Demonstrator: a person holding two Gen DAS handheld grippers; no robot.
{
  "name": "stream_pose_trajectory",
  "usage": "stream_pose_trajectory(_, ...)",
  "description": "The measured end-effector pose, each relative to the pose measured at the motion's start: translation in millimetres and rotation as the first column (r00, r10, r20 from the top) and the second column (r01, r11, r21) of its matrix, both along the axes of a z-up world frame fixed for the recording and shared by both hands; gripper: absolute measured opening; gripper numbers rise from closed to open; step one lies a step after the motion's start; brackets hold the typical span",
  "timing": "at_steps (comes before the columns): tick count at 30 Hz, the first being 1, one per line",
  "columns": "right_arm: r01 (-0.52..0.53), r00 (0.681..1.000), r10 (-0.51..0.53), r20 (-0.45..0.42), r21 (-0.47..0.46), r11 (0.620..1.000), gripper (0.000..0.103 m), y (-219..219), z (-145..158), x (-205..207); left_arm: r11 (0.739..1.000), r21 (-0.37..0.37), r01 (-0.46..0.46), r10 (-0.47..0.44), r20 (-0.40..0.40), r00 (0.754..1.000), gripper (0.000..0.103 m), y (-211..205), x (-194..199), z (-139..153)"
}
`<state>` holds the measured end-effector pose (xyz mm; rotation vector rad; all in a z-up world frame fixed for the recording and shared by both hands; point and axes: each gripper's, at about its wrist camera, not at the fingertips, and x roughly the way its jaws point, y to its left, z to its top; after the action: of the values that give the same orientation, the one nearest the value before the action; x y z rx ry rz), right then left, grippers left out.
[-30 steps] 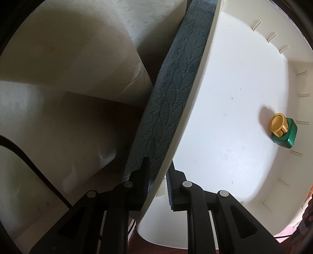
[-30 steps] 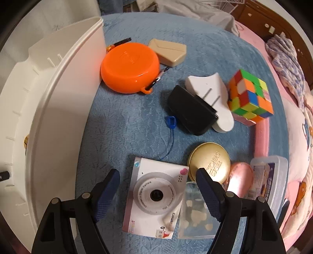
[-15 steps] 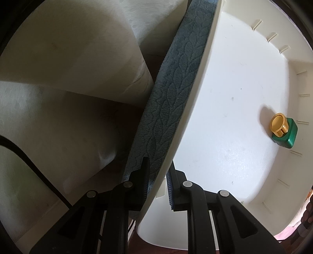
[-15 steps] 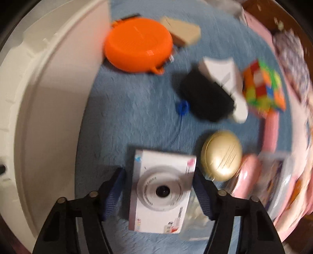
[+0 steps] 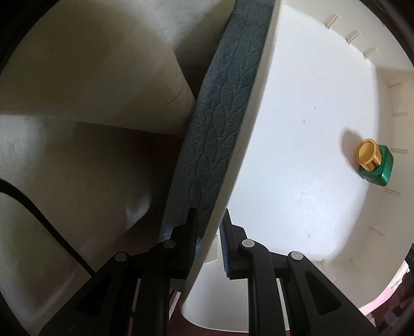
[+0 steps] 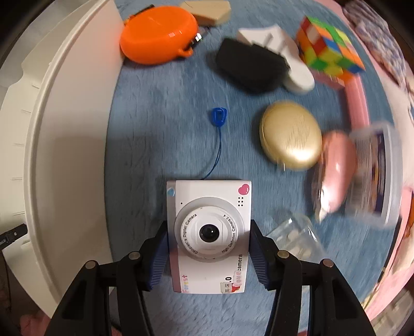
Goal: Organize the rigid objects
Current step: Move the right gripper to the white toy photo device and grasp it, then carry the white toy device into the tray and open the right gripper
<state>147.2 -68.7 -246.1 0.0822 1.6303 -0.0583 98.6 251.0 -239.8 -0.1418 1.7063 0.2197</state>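
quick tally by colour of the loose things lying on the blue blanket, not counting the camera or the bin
orange: 1, round case
beige: 1, case
black: 1, case
white: 1, plug
multicolour: 1, puzzle cube
gold: 1, oval case
pink: 1, oval thing
clear: 2, box and packet
Total: 9
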Motion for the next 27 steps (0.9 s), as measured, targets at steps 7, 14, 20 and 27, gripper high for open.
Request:
stream_pose_trajectory(7, 0.176, 0.984, -0.176, 0.001, 0.036, 0.984, 0.057, -25, 14, -31, 0.999, -0.009, 0.052, -0.052, 0.007, 0.999, 0.017, -4, 3, 0)
stream_pose_trajectory(14, 0.272, 0.954, -0.268, 0.137, -0.016, 0.962, 0.057, -30, 50, -61, 0.995, -0.023, 0.095, -0.094, 0.027, 0.995, 0.017, -6, 3, 3)
stream_pose_trajectory(20, 0.336, 0.893, -0.323, 0.315, 0.011, 0.942, 0.057, -23, 97, -88, 0.991, -0.026, 0.131, -0.13, 0.047, 0.99, 0.017, -10, -2, 5)
stream_pose_trajectory(27, 0.309, 0.816, -0.308, 0.49, 0.081, 0.948, 0.057, -8, 133, -94, 0.984, -0.021, 0.179, -0.177, 0.079, 0.981, 0.017, -15, -9, 8)
